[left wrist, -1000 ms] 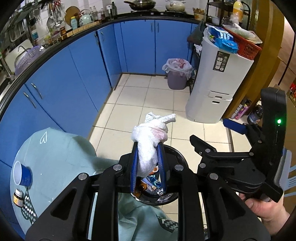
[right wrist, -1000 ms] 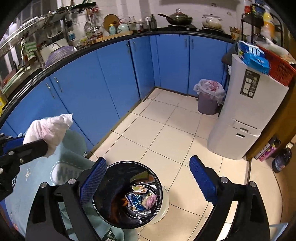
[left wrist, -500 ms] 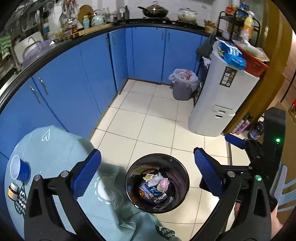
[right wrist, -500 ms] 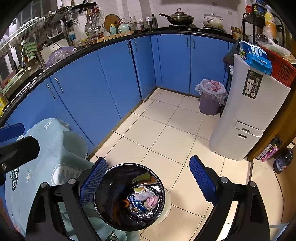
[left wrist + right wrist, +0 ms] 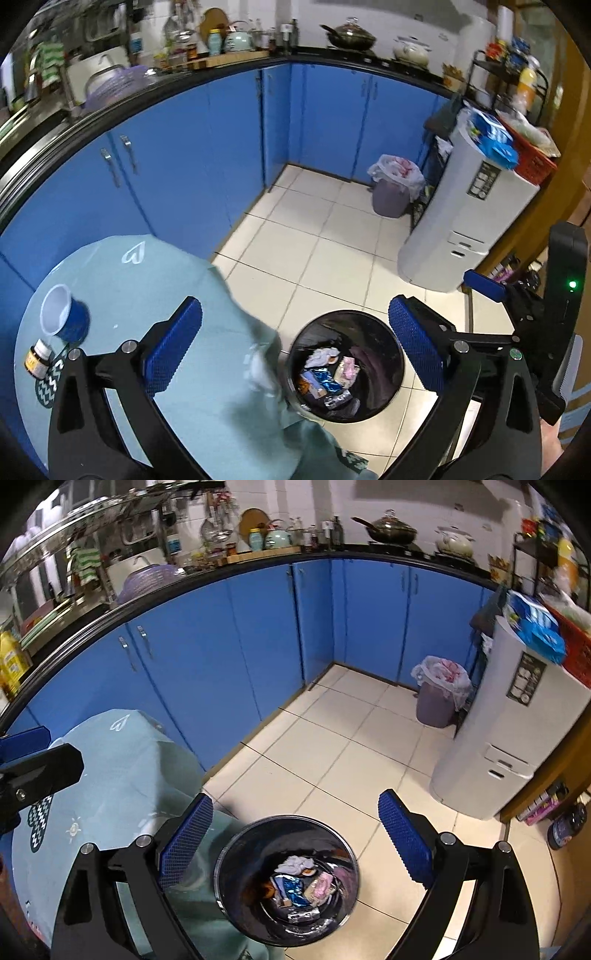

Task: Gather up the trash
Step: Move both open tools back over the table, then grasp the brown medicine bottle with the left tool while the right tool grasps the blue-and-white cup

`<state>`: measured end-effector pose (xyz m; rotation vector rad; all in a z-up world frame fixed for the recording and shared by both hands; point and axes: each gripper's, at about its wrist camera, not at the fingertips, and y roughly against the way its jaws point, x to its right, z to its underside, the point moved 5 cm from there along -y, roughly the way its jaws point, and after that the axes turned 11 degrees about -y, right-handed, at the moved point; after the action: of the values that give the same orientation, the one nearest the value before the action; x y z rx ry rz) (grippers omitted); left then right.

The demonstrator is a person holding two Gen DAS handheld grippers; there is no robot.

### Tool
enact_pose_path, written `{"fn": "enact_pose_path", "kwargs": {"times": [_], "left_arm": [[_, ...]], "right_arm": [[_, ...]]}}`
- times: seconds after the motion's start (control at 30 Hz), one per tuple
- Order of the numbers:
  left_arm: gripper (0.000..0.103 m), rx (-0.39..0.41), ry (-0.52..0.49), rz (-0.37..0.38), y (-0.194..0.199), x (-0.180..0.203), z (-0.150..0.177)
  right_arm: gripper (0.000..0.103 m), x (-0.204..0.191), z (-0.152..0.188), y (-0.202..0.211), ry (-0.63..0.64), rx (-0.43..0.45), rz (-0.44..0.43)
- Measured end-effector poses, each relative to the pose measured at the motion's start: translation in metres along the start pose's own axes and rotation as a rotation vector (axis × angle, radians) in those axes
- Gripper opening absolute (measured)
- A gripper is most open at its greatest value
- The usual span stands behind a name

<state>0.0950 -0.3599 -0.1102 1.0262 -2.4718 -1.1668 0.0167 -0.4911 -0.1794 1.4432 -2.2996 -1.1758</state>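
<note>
1. Trash (image 5: 325, 373) lies at the bottom of the black bin (image 5: 384, 332), lower centre of the left wrist view: crumpled tissue and foil wrappers, likely light, soft and crushable, best pinched at a bunched fold. The left tool (image 5: 295, 350) gapes wide, nothing between its pads; the tabletop (image 5: 155, 288) at lower left carries a blue cup (image 5: 64, 317) and small jar (image 5: 37, 358).
2. In the right wrist view, the right tool (image 5: 295, 842) stands apart and empty above the bin.
</note>
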Motion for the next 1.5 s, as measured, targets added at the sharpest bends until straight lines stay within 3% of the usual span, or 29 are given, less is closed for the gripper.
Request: {"fn": "enact_pose_path", "kwargs": {"times": [0.43, 0.9, 1.13, 1.5], "left_arm": [[0.1, 0.015, 0.177, -0.171, 0.04, -0.142, 0.055], [0.1, -0.066, 0.358, -0.377, 0.06, -0.293, 0.168], [0.1, -0.117, 0.303, -0.323, 0.024, -0.321, 0.205], [0.099, -0.146, 0.144, -0.211, -0.019, -0.346, 0.217]], "right_arm": [[0.089, -0.126, -0.002, -0.017, 0.154, -0.009, -0.106], [0.089, -0.272, 0.024, -0.049, 0.357, -0.06, -0.255], [0.089, -0.33, 0.044, -0.085, 0.432, -0.142, -0.341], [0.089, -0.393, 0.082, -0.124, 0.664, -0.257, -0.484]]}}
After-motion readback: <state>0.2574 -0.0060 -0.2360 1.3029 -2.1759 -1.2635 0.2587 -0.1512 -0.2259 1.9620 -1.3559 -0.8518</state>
